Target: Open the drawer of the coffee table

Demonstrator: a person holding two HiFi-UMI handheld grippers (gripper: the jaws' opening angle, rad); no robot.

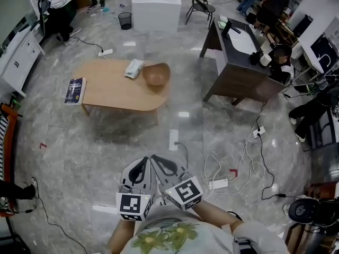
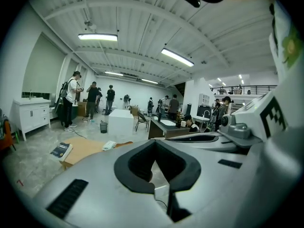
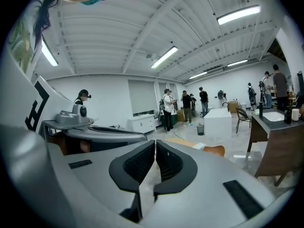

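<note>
A: Coffee table?
B: Mid-floor, well ahead of the person. Drawer not visible, prob. unopened.
A: Grippers?
B: Left gripper & right gripper both closed, empty, side by side near the body. Approach + pull both left.

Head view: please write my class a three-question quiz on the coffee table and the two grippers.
1. True or false: a book lies at the left end of the coffee table.
2. What lies beside the wooden bowl? A a white packet; B a mug; C a laptop.
3. Fill in: the left gripper and the right gripper both have their jaws ____.
Key: 1 true; 2 A; 3 shut.
</note>
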